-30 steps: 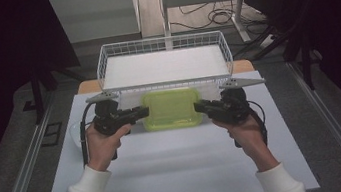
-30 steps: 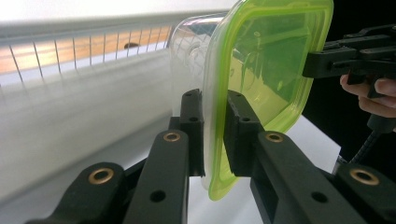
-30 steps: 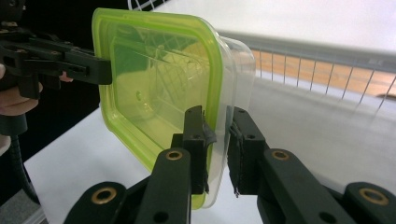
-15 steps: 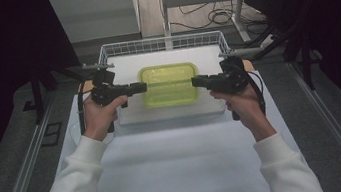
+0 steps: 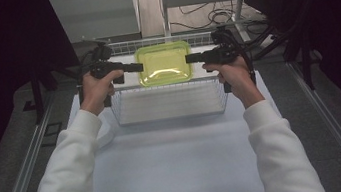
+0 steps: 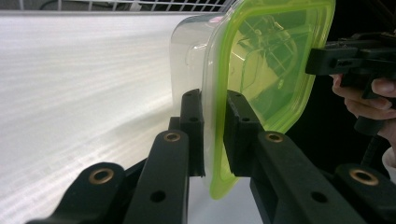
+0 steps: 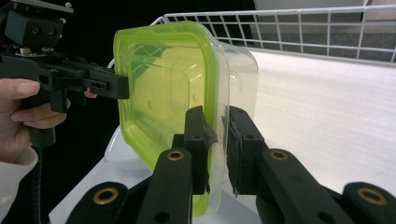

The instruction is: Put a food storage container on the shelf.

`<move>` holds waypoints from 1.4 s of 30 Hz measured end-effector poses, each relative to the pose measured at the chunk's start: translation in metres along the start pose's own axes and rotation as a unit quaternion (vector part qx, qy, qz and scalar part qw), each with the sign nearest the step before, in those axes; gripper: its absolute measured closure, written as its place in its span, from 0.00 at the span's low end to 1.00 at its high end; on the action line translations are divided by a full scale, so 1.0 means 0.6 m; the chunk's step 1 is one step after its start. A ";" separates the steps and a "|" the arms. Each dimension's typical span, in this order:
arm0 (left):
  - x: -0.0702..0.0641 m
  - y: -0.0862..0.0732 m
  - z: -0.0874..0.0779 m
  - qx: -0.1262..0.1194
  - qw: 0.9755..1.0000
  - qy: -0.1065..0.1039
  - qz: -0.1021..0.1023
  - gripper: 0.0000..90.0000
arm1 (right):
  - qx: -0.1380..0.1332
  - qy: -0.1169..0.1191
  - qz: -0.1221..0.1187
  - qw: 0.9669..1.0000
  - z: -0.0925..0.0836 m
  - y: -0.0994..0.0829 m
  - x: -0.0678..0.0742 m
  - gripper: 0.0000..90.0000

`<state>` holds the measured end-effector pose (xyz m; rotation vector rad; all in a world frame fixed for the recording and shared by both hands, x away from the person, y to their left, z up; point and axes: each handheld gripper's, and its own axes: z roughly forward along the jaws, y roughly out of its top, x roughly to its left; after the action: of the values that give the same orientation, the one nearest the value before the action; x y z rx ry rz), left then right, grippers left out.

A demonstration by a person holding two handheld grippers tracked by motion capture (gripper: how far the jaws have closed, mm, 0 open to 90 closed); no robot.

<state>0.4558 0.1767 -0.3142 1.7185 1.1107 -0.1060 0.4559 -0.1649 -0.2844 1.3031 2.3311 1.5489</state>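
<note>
A clear plastic container with a yellow-green lid (image 5: 164,64) hangs in the air above the far part of the white wire basket (image 5: 170,110). My left gripper (image 5: 140,67) is shut on the lid's left rim, and my right gripper (image 5: 188,58) is shut on its right rim. In the left gripper view the black jaws pinch the container's rim (image 6: 214,135), with the right gripper (image 6: 322,60) at the far edge. In the right gripper view the jaws pinch the opposite rim (image 7: 215,135), and the left gripper (image 7: 119,88) holds the far side.
The wire basket stands on a white mat (image 5: 178,165) on the table. A white round object (image 5: 106,135) lies at the basket's left. Metal rails (image 5: 24,182) run along both table sides. Cables and shelf legs (image 5: 208,17) lie beyond the table.
Both grippers have carried the container up and away from me, from just in front of the basket to above its far part.
</note>
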 end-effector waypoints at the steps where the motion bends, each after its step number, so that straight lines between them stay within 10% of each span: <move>1: 0.000 0.000 0.000 0.000 1.000 0.000 0.000 0.88 | 0.000 0.002 0.005 1.000 0.003 0.004 -0.004 0.88; 17: 0.035 0.035 0.031 0.023 0.998 -0.008 -0.052 0.88 | 0.019 0.007 0.091 0.996 0.034 0.013 -0.054 0.88; 30: 0.079 0.054 0.064 0.018 0.989 -0.024 -0.142 0.83 | 0.005 0.002 0.180 0.984 0.072 0.014 -0.096 0.80; 42: 0.073 0.048 0.068 0.006 0.995 0.003 -0.099 0.66 | -0.019 -0.007 0.186 0.982 0.079 0.012 -0.103 0.64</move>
<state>0.5184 0.1708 -0.3367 1.6169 1.2854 -0.2309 0.5217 -0.1702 -0.3259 1.8144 2.1257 1.6556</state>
